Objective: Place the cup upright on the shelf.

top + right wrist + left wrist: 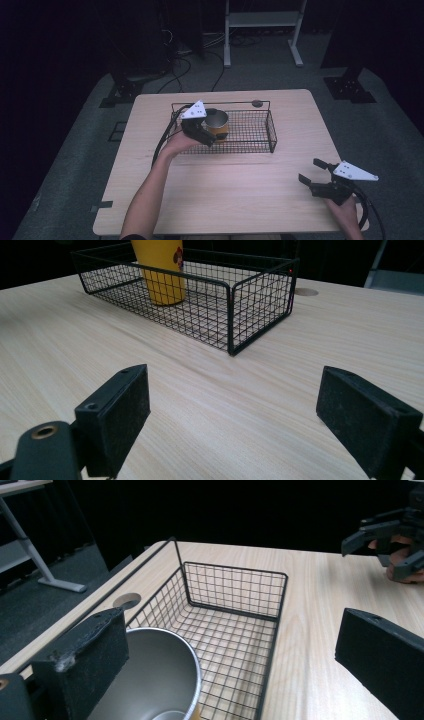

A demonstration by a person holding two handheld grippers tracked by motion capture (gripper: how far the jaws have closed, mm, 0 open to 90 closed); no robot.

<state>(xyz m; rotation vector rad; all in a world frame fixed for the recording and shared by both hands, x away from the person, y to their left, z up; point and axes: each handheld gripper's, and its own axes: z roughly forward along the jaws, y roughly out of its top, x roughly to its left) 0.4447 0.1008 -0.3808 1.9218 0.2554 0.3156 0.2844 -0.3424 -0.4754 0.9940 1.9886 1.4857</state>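
Over basket (250,131): left gripper (202,134) jaws wide beside cup (217,123); right gripper (312,176) jaws wide, empty.

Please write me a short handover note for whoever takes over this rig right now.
Left gripper: open, jaws either side of the near rim of the yellow cup, not clamped.
Right gripper: open, holding nothing, over the table near its front right corner.
The cup stands upright at the left end of the wire basket, mouth up, steel inside.
Done: cup is in the basket.
Left: probably just draw the left gripper clear without tipping the cup.
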